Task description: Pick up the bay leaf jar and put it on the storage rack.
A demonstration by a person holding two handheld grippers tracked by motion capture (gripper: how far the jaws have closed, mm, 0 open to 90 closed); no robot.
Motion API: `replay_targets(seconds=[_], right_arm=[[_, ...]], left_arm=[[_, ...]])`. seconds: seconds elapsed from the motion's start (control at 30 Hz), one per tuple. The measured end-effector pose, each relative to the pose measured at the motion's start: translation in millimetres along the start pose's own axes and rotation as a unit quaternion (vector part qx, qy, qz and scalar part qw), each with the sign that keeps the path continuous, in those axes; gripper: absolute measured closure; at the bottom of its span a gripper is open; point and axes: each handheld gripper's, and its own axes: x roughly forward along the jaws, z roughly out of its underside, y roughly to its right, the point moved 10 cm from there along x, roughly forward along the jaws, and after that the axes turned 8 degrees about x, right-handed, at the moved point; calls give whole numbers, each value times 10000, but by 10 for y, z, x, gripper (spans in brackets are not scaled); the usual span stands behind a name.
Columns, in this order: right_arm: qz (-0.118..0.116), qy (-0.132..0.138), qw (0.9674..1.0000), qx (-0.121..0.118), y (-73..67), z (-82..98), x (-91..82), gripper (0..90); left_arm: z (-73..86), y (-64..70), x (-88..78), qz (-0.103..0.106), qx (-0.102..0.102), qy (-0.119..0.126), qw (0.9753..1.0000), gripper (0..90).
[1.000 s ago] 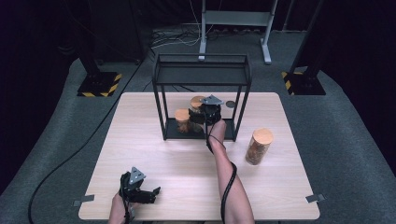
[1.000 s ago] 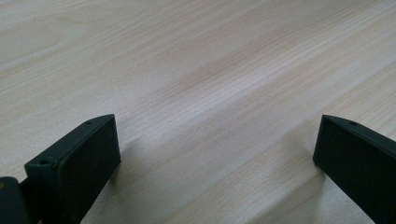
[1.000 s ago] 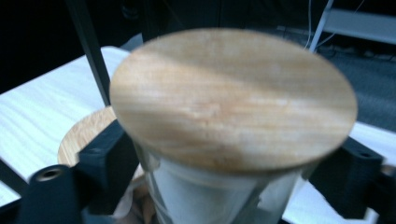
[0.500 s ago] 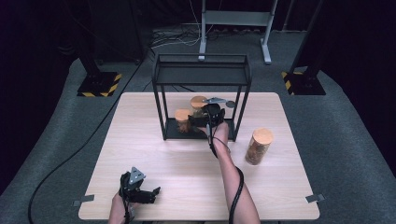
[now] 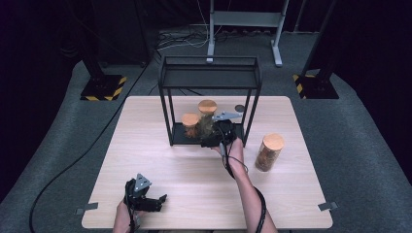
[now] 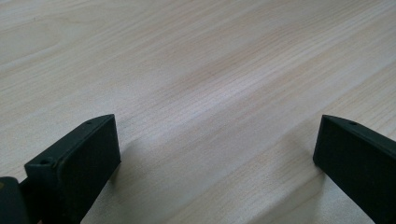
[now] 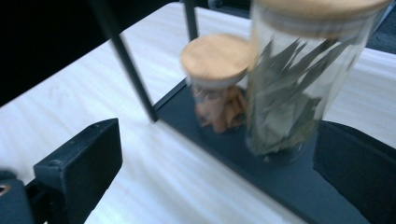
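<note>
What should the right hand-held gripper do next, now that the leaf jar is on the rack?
Probably back away and go for the jar on the table. The right hand-held gripper has just been opening, and the leaf jar stands free on the rack beside the short jar.

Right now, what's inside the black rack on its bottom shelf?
Two cork-lidded glass jars stand on the black rack's bottom shelf: a tall jar of green leaves and a short jar of brownish pieces. The tall jar hides part of the short one.

Lone jar (image 5: 268, 152) (cork-lidded) right of rack (image 5: 210, 80)
</note>
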Motion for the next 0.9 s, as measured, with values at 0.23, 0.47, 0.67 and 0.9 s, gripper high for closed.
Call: replay_targets(seconds=[0.23,0.47,0.67,0.9], right_arm=[[-207,-97,9994,-248,-186,251,-187,5],[-292,-193,9985,-418,-271,587,-354,5],[-224,-201,9987,-423,-206,882,-482,5],[-68,-257,9991,-318,-53,1240,-636,6]], left_arm=[[0,0,0,0,2,-2,10000,0],[1,-1,-1,0,8,-9,10000,0],[1,-1,-1,1,7,-9,10000,0],[1,-1,-1,1,7,-9,10000,0]])
